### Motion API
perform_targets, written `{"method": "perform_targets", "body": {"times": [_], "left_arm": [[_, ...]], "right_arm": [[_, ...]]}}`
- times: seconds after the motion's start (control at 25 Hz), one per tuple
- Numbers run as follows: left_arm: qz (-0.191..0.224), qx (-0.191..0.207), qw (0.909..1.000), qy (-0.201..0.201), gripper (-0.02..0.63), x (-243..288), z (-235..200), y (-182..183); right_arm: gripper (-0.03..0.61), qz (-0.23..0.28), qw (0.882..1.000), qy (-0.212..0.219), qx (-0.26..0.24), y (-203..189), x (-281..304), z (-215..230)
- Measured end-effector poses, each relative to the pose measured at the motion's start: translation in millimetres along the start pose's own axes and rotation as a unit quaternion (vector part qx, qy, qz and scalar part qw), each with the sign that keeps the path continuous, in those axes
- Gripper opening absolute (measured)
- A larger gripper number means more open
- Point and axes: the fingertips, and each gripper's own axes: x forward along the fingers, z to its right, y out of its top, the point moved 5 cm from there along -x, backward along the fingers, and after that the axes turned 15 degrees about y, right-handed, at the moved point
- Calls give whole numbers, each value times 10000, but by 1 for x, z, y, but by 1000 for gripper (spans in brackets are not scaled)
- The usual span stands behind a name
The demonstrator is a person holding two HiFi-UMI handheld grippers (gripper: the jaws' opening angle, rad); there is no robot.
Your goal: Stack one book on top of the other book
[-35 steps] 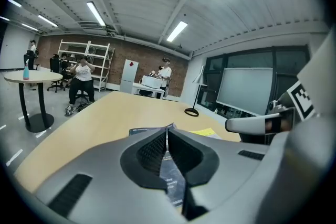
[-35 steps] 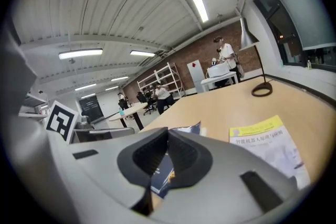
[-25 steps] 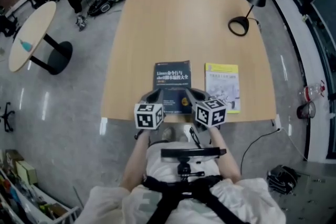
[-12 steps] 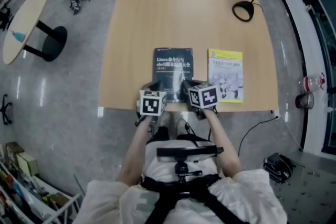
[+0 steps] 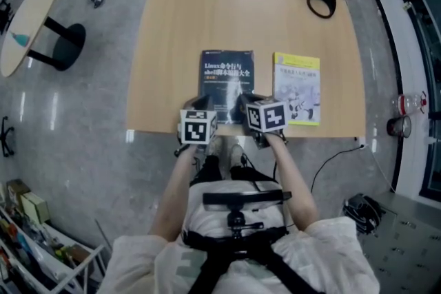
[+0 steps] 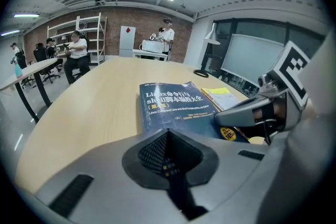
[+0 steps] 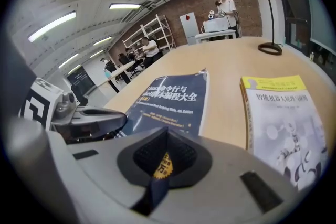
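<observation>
A dark blue book lies flat near the front edge of the wooden table, with a yellow and white book flat beside it on the right. My left gripper is shut and empty over the blue book's near left corner. My right gripper is shut and empty over its near right corner. Whether either touches the cover I cannot tell. In the left gripper view the blue book lies just past the shut jaws. In the right gripper view both the blue book and the yellow book show.
A black desk lamp stands at the table's far right corner. A round side table stands on the floor to the left. Cables and a bag lie on the floor at the right. People sit and stand far behind the table.
Both grippers have come down and tipped forward onto the near edge of the blue book. The books have not moved.
</observation>
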Motion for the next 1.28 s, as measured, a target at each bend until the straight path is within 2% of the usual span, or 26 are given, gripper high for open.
{"method": "perform_targets", "body": {"times": [0.12,0.24,0.8,1.04,1.28], "left_arm": [[-151,-86,9998,-13,2,2,3,-4],[-101,-58,9999,12,2,-2,3,-4],[-209,-298,9993,-94,2,-48,13,-52],[-149,-406,9991,-20,2,-55,14,-66],[-155,-476,9987,-62,2,-62,16,-71]], "right_arm": [[5,78,9999,-89,-94,-3,-1,0],[5,72,9999,-82,-130,-8,-3,-2],[5,-43,9989,468,-13,-62,-28,-34],[5,-168,9977,592,-268,-81,-33,-48],[5,-165,9966,743,-322,-88,-35,-50]]}}
